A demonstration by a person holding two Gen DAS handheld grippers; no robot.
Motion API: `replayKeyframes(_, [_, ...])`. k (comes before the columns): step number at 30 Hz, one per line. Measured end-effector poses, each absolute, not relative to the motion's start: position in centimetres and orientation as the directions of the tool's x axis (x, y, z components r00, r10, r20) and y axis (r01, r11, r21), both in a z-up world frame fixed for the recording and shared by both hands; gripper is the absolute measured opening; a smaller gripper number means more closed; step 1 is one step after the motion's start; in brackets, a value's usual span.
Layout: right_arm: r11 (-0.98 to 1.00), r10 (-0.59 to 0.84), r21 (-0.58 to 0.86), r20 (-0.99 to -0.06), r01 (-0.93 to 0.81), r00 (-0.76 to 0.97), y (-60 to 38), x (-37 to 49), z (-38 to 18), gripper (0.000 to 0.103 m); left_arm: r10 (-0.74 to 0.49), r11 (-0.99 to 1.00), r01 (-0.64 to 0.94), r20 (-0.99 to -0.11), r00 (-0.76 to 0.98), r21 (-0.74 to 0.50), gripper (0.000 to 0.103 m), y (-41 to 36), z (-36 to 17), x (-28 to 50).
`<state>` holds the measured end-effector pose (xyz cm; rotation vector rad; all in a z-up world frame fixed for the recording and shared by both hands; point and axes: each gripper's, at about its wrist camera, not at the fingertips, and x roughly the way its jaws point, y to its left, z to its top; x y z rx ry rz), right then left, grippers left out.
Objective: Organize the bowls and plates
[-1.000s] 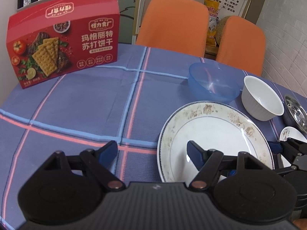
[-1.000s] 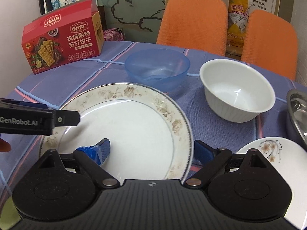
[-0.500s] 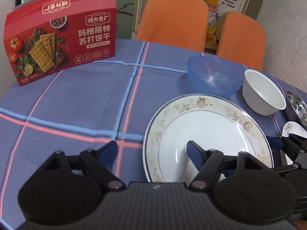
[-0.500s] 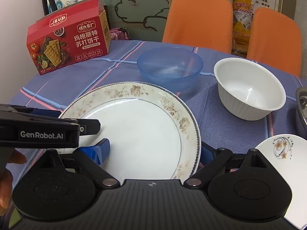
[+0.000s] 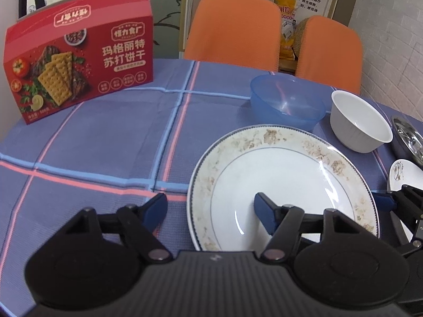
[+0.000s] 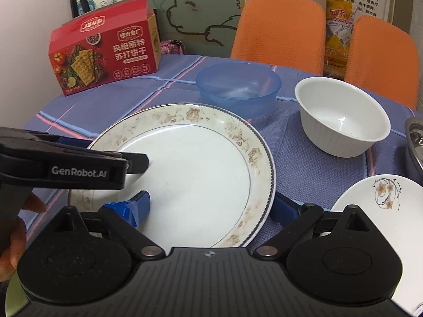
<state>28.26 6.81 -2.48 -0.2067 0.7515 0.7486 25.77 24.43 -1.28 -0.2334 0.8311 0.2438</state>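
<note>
A large white plate with a brown floral rim point(image 5: 285, 182) point(image 6: 201, 174) lies on the blue checked tablecloth. My left gripper point(image 5: 211, 208) is open and straddles the plate's left rim, one finger over the plate, one over the cloth. My right gripper point(image 6: 211, 206) is open and straddles the plate's right rim. The left gripper shows from the side in the right wrist view point(image 6: 79, 166). Behind the plate stand a blue plastic bowl point(image 5: 286, 104) point(image 6: 238, 87) and a white ribbed bowl point(image 5: 359, 121) point(image 6: 341, 116).
A small flower-patterned white plate point(image 6: 375, 211) point(image 5: 404, 171) lies at the right, with a steel dish point(image 5: 409, 140) point(image 6: 415, 137) behind it. A red cracker box point(image 5: 79, 66) point(image 6: 105, 55) stands at the back left. Two orange chairs point(image 5: 232, 29) stand behind the table.
The large plate has slid left between the two grippers. Both grippers have stayed open and moved a little further in over the plate.
</note>
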Motion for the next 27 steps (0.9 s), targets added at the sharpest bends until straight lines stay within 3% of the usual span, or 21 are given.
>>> replayKeyframes(2, [0.712,0.558,0.078,-0.667,-0.698,0.494,6.7,28.0,-2.7,0.084,0.11,0.952,-0.285,-0.741,0.662,-0.113,0.051,23.9,-1.1,25.6])
replayKeyframes(5, [0.713,0.555,0.074,-0.666,-0.697,0.498,6.6,28.0,-2.6,0.082,0.126,0.945,-0.309,-0.747,0.652,-0.11,0.05,23.6,-1.0,25.9])
replayKeyframes(9, [0.743,0.552,0.125,-0.672,-0.658,0.494,6.7,28.4,-1.8,0.081,0.122,0.943,-0.312,-0.755,0.645,-0.114,0.032,23.4,-0.1,26.4])
replayKeyframes(27, [0.755,0.571,0.105,-0.589,-0.647,0.571,4.2,21.2,1.4,0.083,0.131,0.951,-0.286,-0.685,0.717,-0.117,0.033,20.5,3.5,18.8])
